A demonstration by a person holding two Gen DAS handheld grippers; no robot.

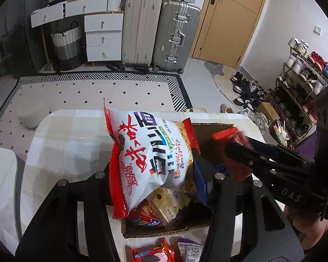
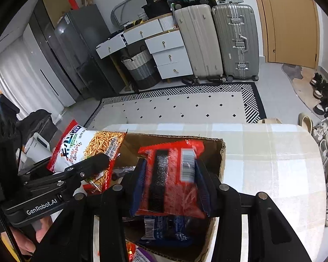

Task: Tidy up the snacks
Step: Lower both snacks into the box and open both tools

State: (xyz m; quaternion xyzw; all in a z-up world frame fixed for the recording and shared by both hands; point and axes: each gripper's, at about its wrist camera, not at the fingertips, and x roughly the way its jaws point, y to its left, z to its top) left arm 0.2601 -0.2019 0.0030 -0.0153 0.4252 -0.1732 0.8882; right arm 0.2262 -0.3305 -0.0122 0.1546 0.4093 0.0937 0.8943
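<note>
Left wrist view: the left gripper (image 1: 157, 174) fingers pinch a white-and-red noodle-snack bag (image 1: 146, 157) above the brown cardboard box (image 1: 164, 232) at the checked-cloth bench's (image 1: 72, 144) near edge. The right gripper (image 2: 170, 181) fingers clamp a red plastic snack packet (image 2: 175, 179) over it; suitcases (image 1: 159, 35) behind.

**Lived-in home, entry and living area**

Wooden door (image 1: 227, 19) beside a packed shoe rack (image 1: 304, 83), loose shoes on pale floor. Upright hard-shell suitcases (image 2: 216, 41) against wall, white drawer unit (image 2: 170, 54), woven laundry basket (image 2: 140, 65). Black-and-white patterned rug (image 2: 185, 104). Dark double-door refrigerator (image 2: 76, 50). Table under checked cloth (image 2: 273, 152).
</note>
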